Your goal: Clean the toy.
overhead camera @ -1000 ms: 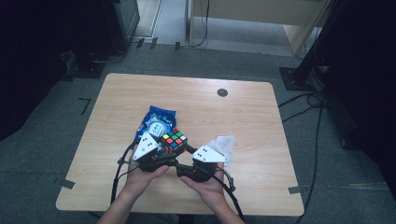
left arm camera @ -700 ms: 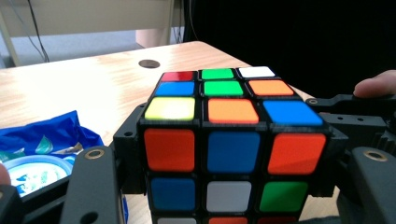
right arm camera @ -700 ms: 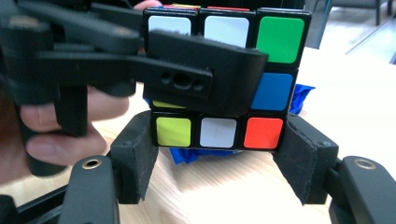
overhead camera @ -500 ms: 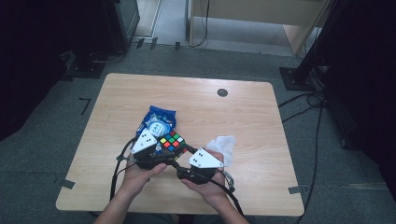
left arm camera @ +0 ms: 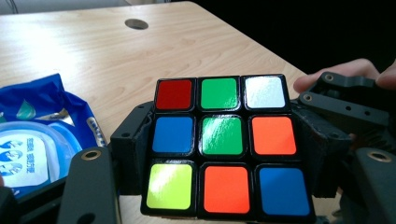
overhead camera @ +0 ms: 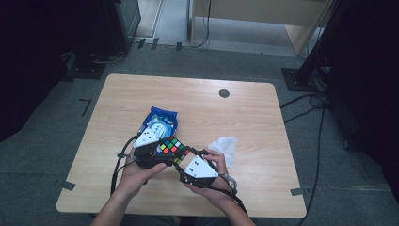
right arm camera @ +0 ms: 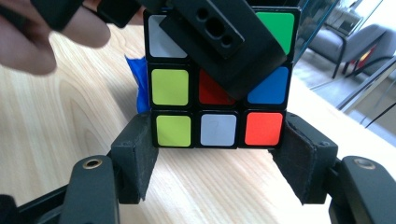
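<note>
Both forearms enter from below; left gripper (overhead camera: 157,151) and right gripper (overhead camera: 187,160) meet, fingers clamped on 1 cube (overhead camera: 171,147).

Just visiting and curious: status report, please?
Both hand-held grippers, left and right, clamped on Rubik's cube. Cube off table. Blue packet, tissue nearby, not obstructing.

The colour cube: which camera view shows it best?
The left gripper view: the colour cube shows one whole unblocked face. In the right gripper view a black jaw crosses its face; in the high view it is small between both grippers.
</note>
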The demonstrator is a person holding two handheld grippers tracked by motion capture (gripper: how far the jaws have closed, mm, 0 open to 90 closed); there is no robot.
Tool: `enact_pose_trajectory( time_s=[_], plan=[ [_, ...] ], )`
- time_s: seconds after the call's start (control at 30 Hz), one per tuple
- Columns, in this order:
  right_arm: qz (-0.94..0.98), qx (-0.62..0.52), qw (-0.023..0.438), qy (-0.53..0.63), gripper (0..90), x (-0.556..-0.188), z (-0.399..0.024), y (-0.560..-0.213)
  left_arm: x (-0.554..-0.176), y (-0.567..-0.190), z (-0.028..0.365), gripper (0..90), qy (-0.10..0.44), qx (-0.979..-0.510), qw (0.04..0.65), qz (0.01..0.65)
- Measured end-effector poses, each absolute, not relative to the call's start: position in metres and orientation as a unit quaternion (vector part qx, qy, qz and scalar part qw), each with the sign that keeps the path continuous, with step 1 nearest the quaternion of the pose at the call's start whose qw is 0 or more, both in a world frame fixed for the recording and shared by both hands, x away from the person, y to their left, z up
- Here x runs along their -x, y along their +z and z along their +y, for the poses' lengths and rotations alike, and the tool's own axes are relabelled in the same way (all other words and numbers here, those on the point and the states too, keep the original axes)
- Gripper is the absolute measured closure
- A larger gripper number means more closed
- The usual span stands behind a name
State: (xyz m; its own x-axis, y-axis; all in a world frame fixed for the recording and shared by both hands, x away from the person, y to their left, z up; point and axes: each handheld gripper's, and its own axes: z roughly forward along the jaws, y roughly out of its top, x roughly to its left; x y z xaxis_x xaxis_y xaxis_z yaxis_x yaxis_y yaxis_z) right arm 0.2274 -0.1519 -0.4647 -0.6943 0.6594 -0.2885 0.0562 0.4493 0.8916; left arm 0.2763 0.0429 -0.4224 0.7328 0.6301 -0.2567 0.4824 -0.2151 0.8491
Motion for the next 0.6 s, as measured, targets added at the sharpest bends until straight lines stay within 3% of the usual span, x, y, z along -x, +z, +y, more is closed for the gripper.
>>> enact_pose_trajectory(
  time_s=[0.23, 0.6],
  plan=[
    [0.801, -0.194, 0.349, 0.446, 34.6, -0.2253, -0.1527, -0.467, -0.2791, -0.4259, 0.0412, 30.7, 0.049, -0.792, 0.492, 0.359],
    [0.806, -0.185, 0.354, 0.436, 34.6, -0.2265, -0.1537, -0.4702, -0.2815, -0.4281, 0.0424, 33.4, 0.027, -0.79, 0.49, 0.367]
  ],
)
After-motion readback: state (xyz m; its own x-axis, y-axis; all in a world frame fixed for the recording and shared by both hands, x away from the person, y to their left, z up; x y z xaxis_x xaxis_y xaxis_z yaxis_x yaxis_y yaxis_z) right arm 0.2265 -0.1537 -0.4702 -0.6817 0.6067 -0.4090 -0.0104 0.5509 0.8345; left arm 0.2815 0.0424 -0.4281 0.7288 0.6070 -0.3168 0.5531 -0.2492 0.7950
